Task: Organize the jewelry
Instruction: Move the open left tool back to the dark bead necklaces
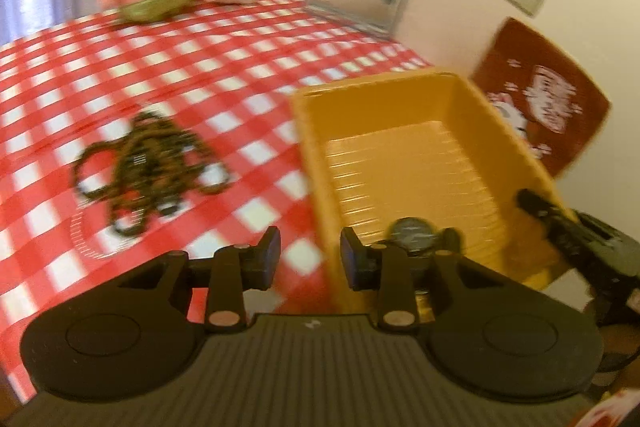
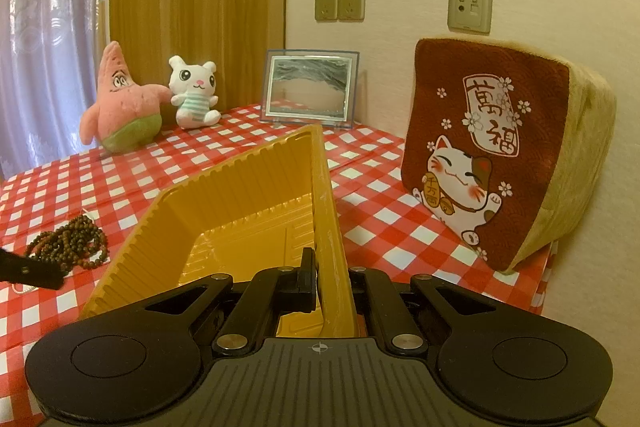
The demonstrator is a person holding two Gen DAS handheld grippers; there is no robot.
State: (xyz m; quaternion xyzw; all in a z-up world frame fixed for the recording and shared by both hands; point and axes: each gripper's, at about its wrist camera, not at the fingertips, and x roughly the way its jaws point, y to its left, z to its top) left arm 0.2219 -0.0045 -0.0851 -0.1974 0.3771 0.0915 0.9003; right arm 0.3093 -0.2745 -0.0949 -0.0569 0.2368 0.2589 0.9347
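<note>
Jewelry lay split on the red-checked tablecloth (image 2: 372,203): brown bead bracelets (image 1: 148,167) heaped at ten o'clock from the left gripper (image 1: 310,259), and a dark watch (image 1: 414,235) inside the yellow tray (image 1: 400,163), at the near end. Left gripper's jaws stood apart with nothing between them, above the tray's left rim, while the right gripper (image 2: 332,283) was clamped on the tray's right wall at twelve o'clock
</note>
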